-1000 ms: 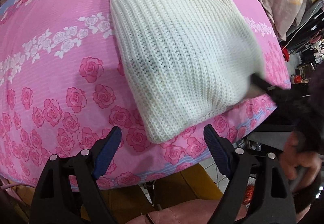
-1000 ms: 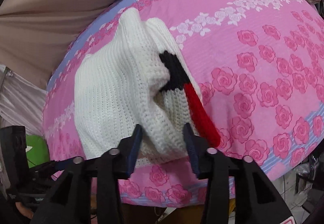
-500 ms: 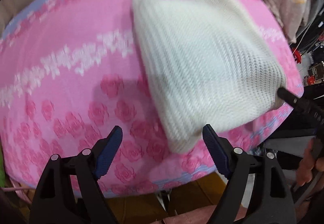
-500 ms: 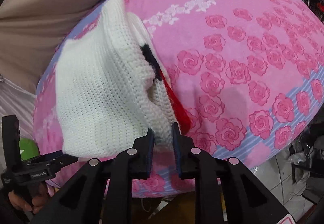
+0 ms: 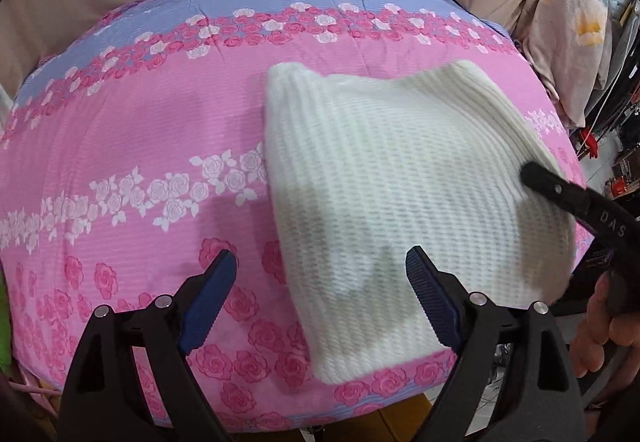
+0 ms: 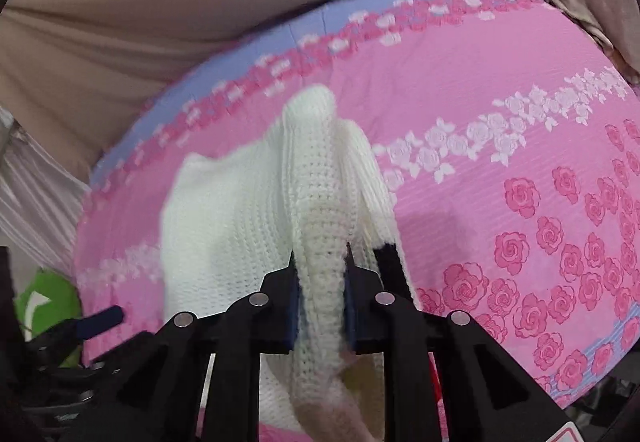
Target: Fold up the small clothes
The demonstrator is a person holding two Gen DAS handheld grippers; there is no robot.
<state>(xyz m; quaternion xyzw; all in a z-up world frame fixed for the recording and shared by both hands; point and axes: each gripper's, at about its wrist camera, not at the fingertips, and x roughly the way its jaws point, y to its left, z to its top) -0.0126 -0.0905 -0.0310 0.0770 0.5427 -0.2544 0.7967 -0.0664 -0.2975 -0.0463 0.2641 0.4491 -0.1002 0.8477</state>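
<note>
The white knit sweater [image 5: 400,178] lies on the pink rose bedspread [image 5: 140,146], soft, thick and floppy; best gripped at its edges. The right gripper [image 6: 320,262] pinches a bunched edge; the left gripper [image 5: 320,274] hovers spread

Your left wrist view sits above the near edge of the pink rose-print cover [image 5: 132,146], facing the beige fabric behind. Your right wrist view sits closer and lower, same heading. Both share the white knit garment [image 5: 400,178] [image 6: 240,210] and cover [image 6: 500,102]
</note>
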